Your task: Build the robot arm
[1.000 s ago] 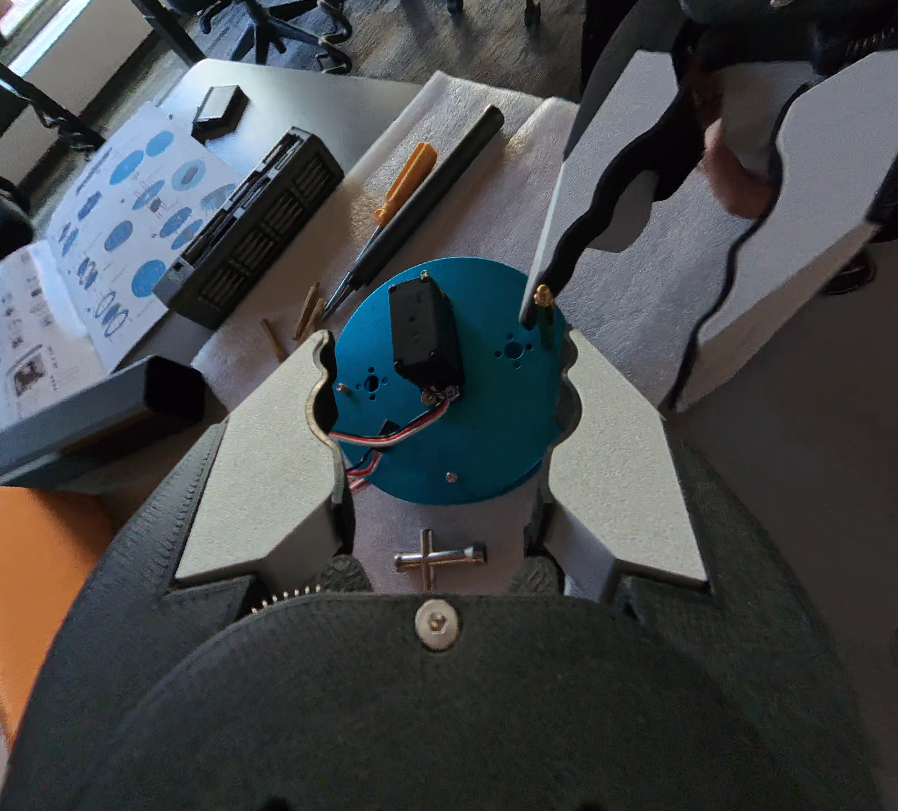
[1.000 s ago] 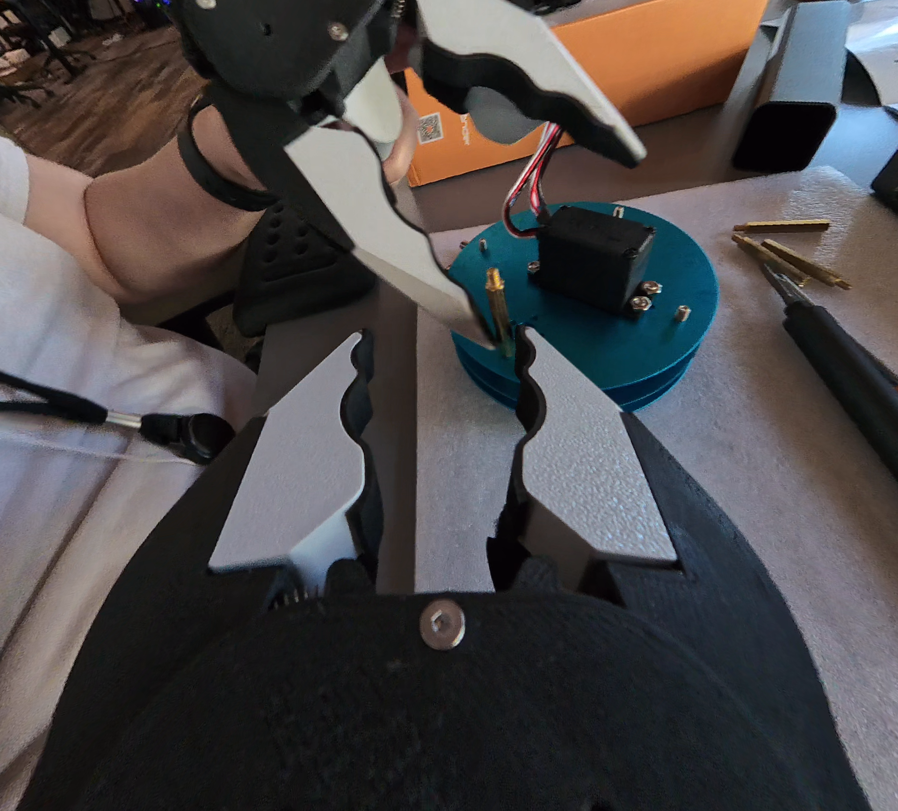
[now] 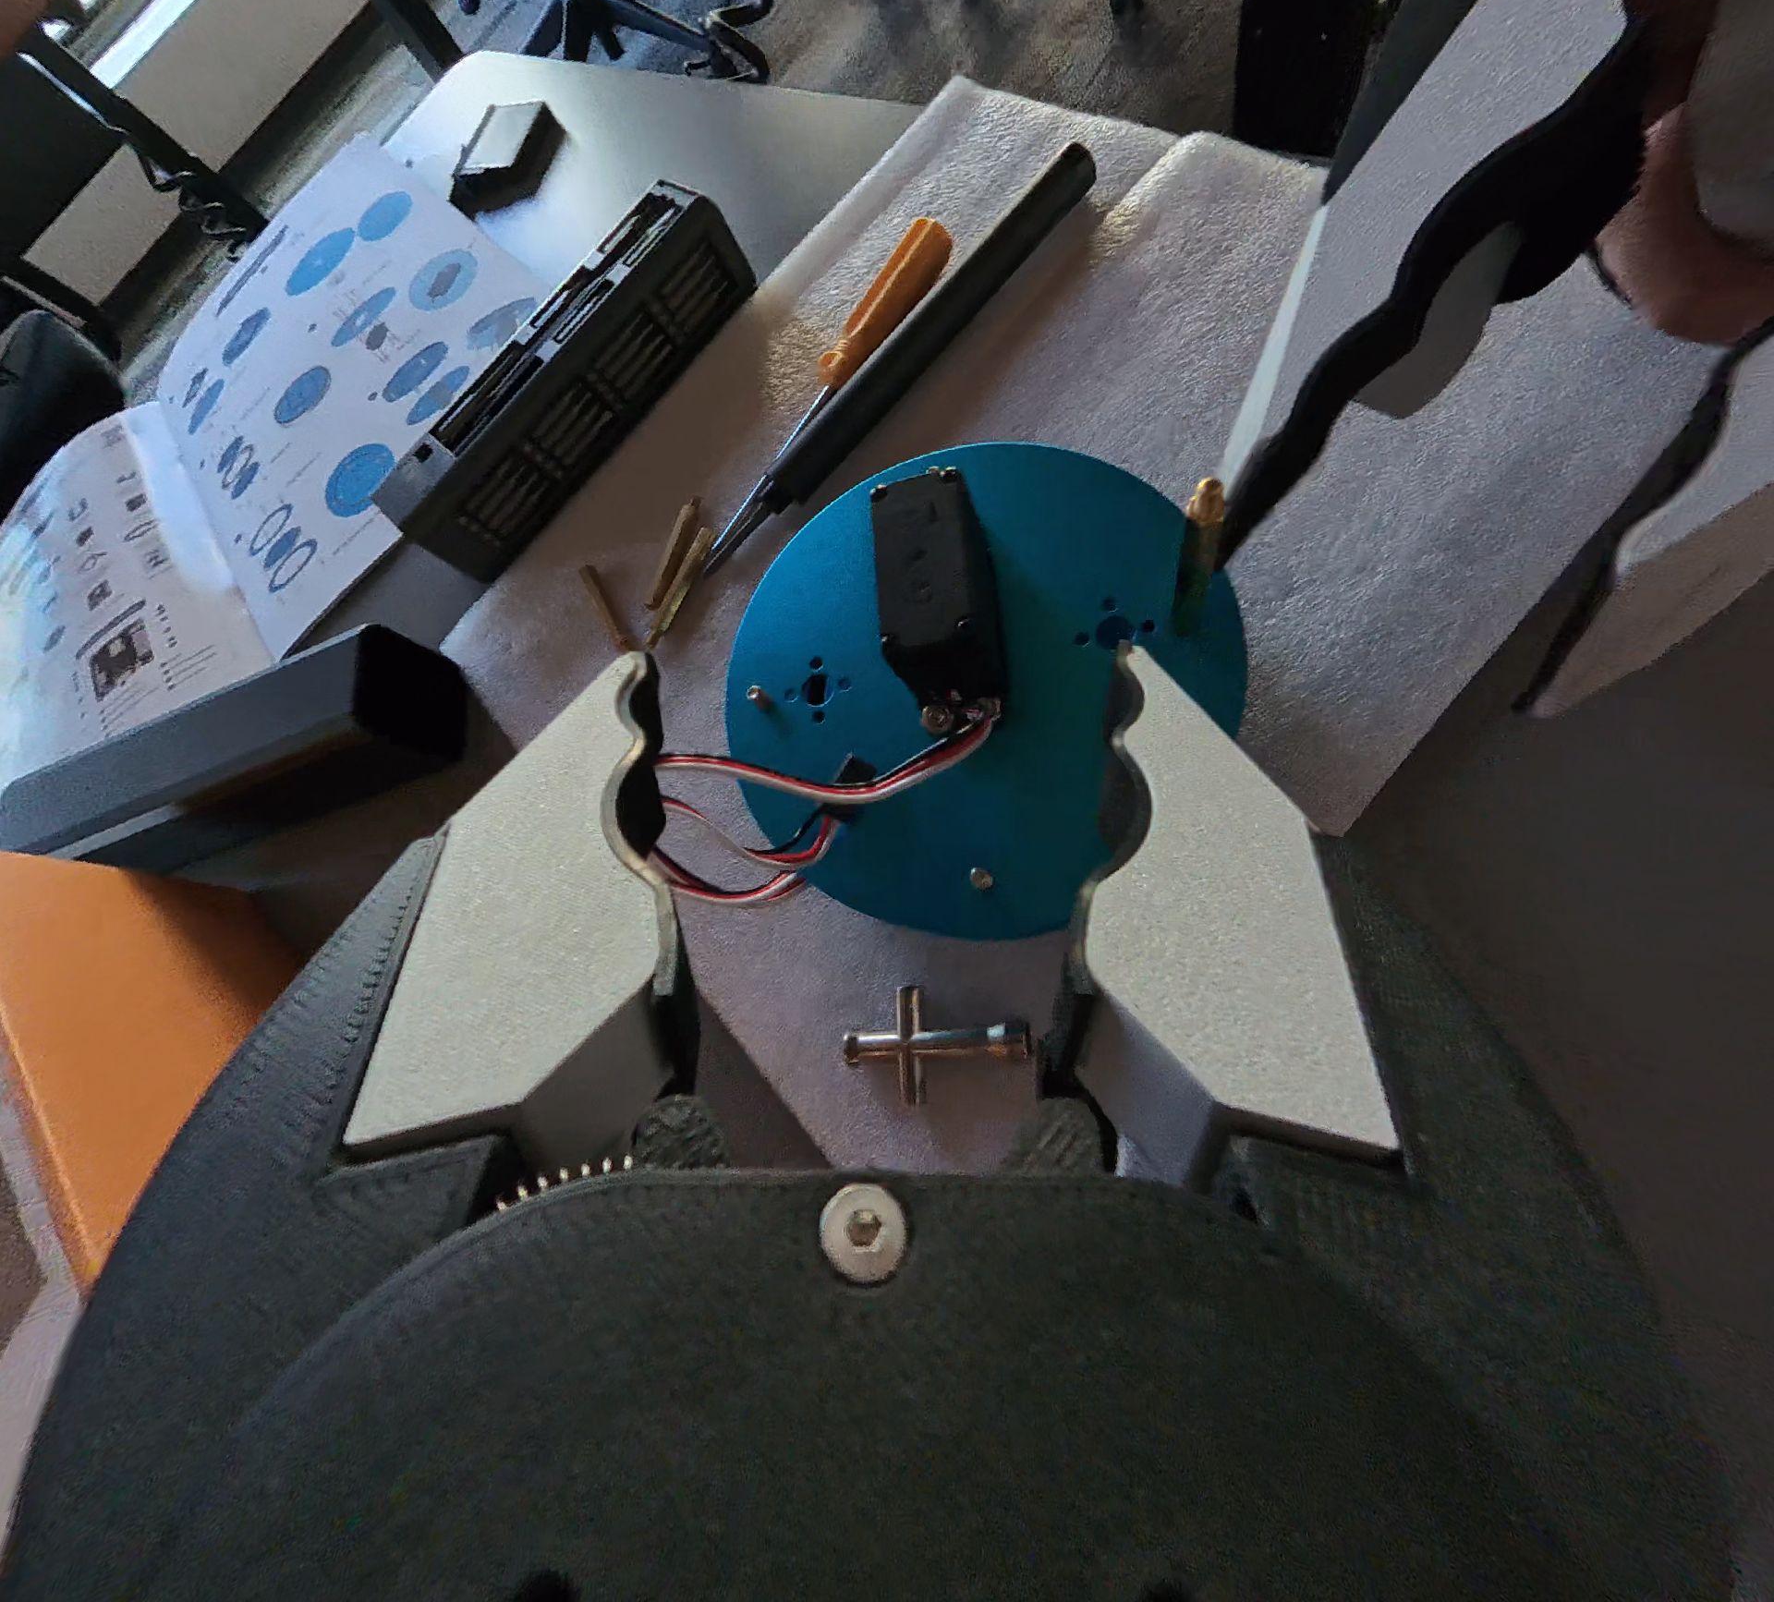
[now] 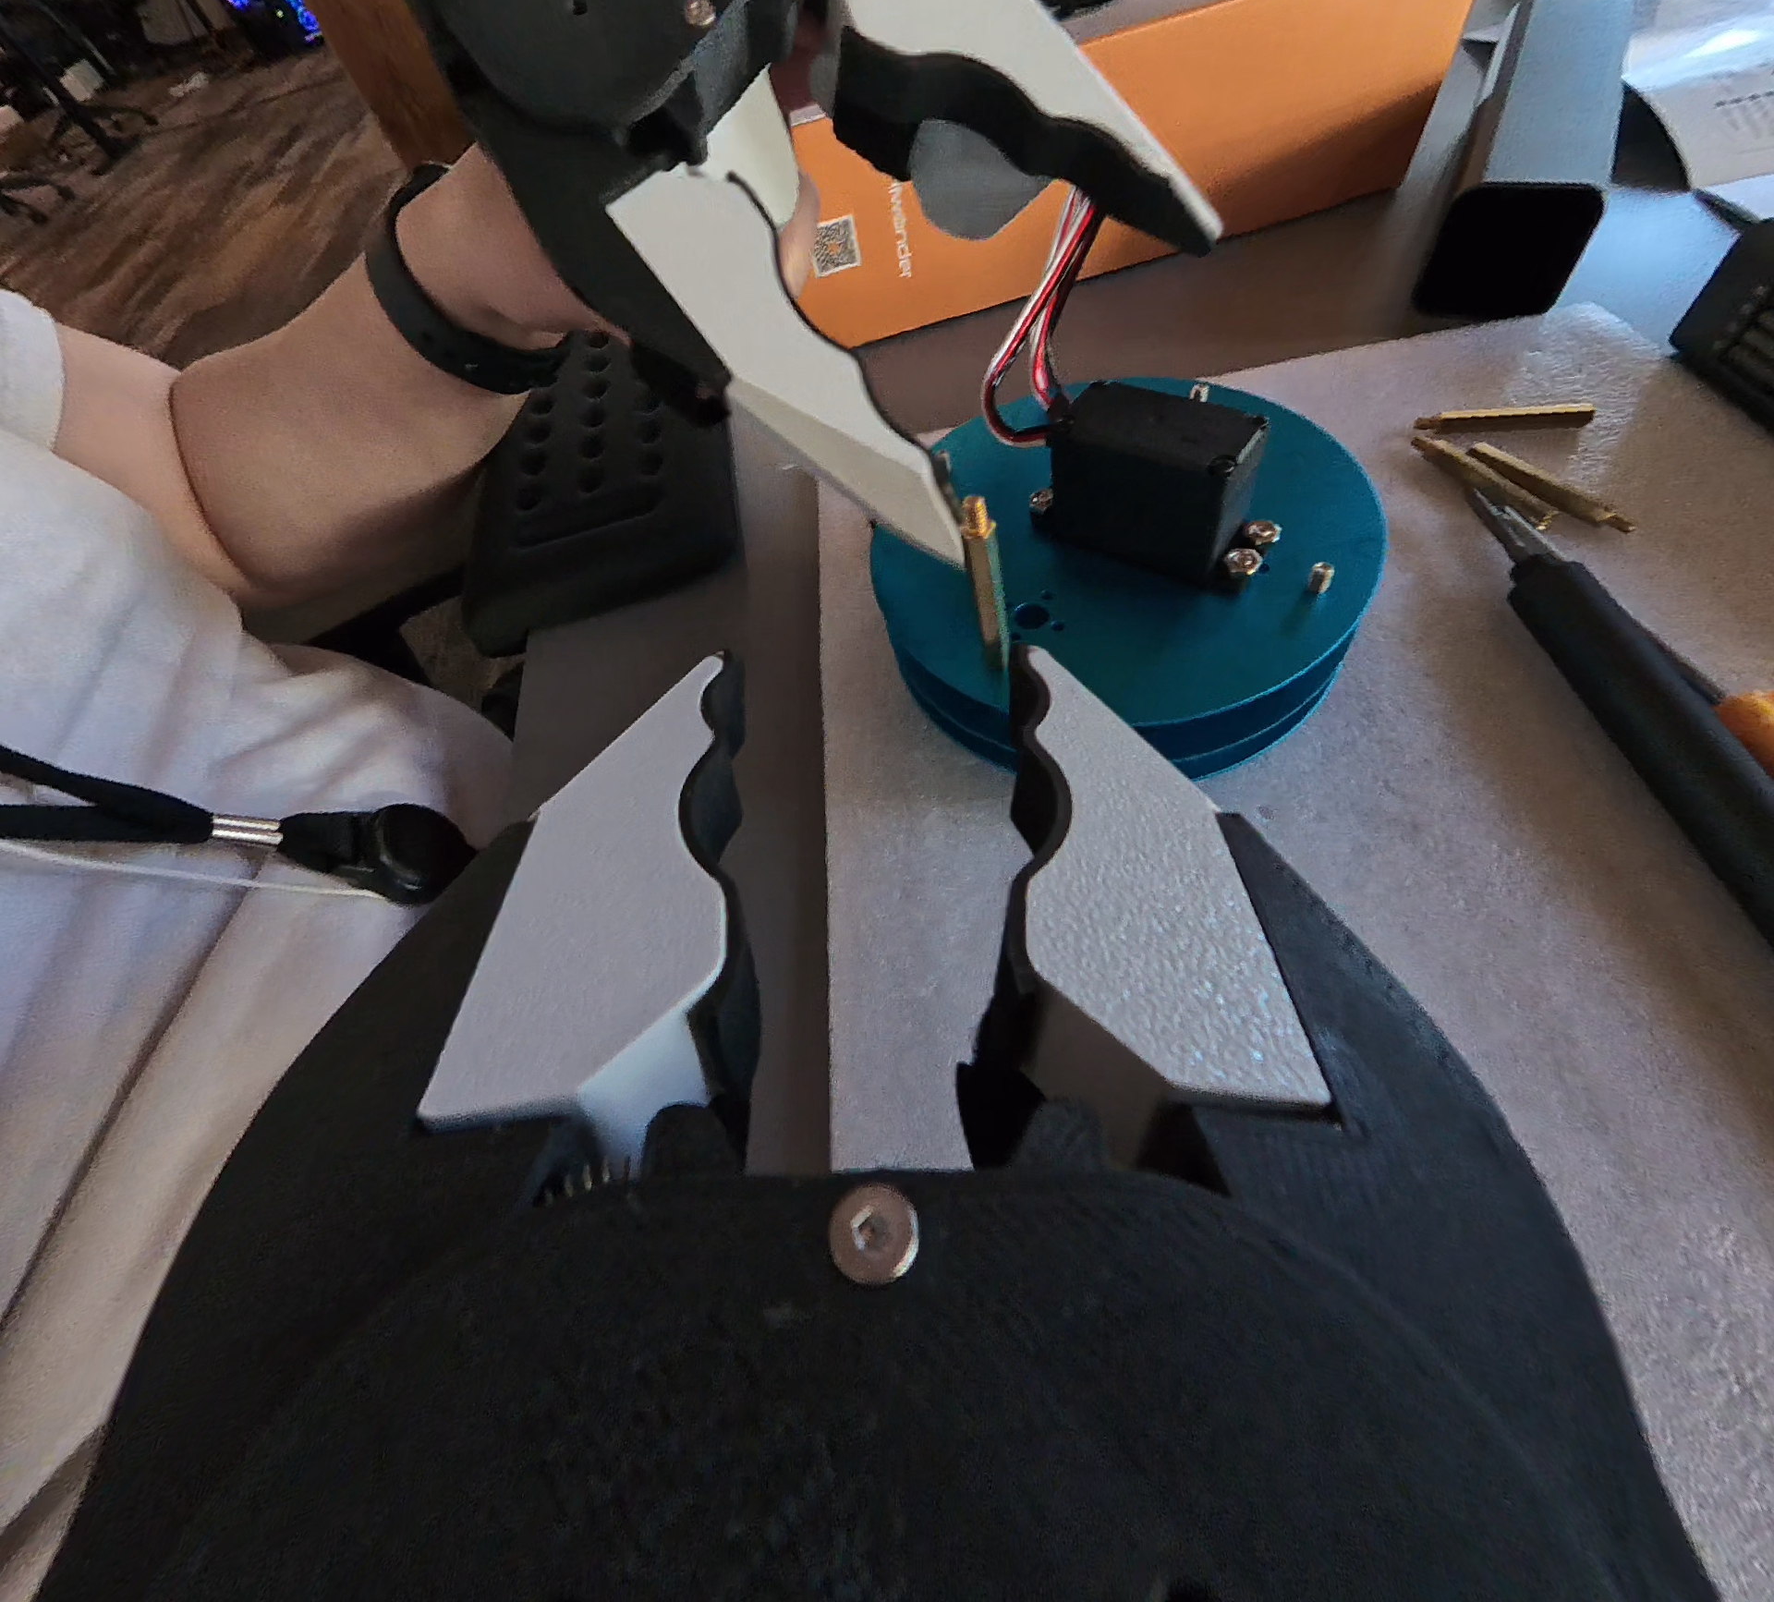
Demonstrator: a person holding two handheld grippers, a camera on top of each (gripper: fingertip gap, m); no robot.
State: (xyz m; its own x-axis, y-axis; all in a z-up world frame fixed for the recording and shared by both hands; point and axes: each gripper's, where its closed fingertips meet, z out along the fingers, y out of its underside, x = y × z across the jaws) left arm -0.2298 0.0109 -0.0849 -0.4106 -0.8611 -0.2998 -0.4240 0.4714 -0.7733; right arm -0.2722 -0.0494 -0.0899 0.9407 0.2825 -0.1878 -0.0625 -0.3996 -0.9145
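Left wrist view showed the left gripper (image 3: 883,663) with its fingers spread wide above a blue round plate (image 3: 1018,826) that lay on a white foam sheet (image 3: 1085,327) on the bench (image 3: 730,145). A black servo block (image 3: 936,586) sat on the plate, and its red, white and black wires (image 3: 768,788) curled off the near left rim. One brass standoff (image 3: 1195,558) stood upright by the plate's far right edge; the tip of one finger of the right gripper (image 4: 874,663) was right against it, though contact could not be confirmed. The right gripper's fingers were also apart and held nothing; in the right wrist view its right finger tip lay just beside the foot of the standoff. Three loose brass standoffs (image 3: 662,577) lay on the foam just left of the plate, beside the tip of a black screwdriver (image 3: 922,337) and an orange-handled one (image 3: 888,298). A small metal cross wrench (image 3: 936,1047) lay near, between the left fingers. Farther left were a black bit case (image 3: 576,394), an open printed booklet (image 3: 250,404) and an orange box (image 3: 125,999).
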